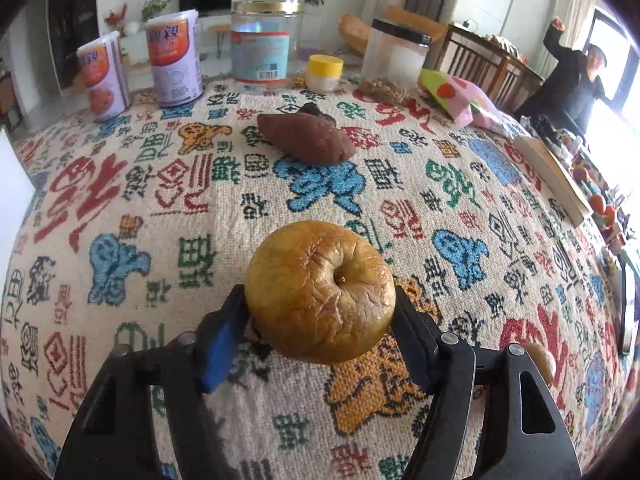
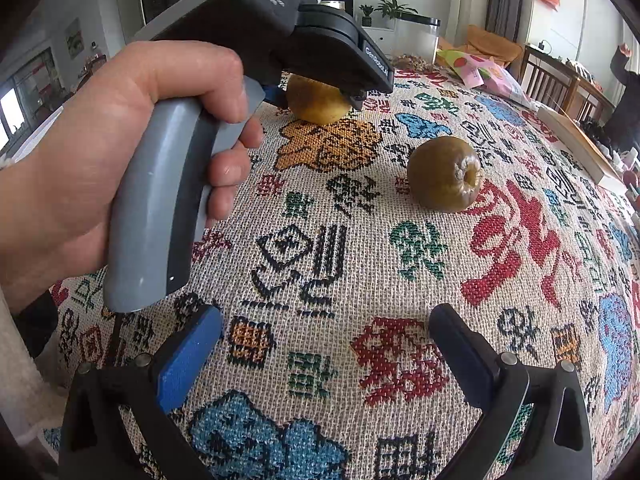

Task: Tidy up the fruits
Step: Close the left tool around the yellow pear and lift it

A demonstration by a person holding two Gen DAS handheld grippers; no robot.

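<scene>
A wrinkled yellow apple [image 1: 320,292] rests on the patterned tablecloth [image 1: 168,208]. My left gripper [image 1: 320,300] is shut on it, one pad pressed against each side. The right wrist view shows the same apple [image 2: 320,106] under the left gripper [image 2: 316,98], which a hand [image 2: 120,152] holds by its grey handle. A darker greenish-brown apple [image 2: 444,174] lies alone to the right of it, and it peeks from behind the left gripper's right finger [image 1: 540,360]. My right gripper [image 2: 326,320] hovers open over bare cloth, nearer than both apples. A sweet potato [image 1: 306,140] lies farther back.
Along the table's far edge stand two purple cans [image 1: 172,60], a clear jar with a gold lid [image 1: 264,44], a small yellow-lidded tub [image 1: 324,72], a black-lidded jar [image 1: 396,56] and a snack bag [image 1: 456,96]. A book [image 1: 552,176] lies right. A person [image 1: 576,76] stands beyond.
</scene>
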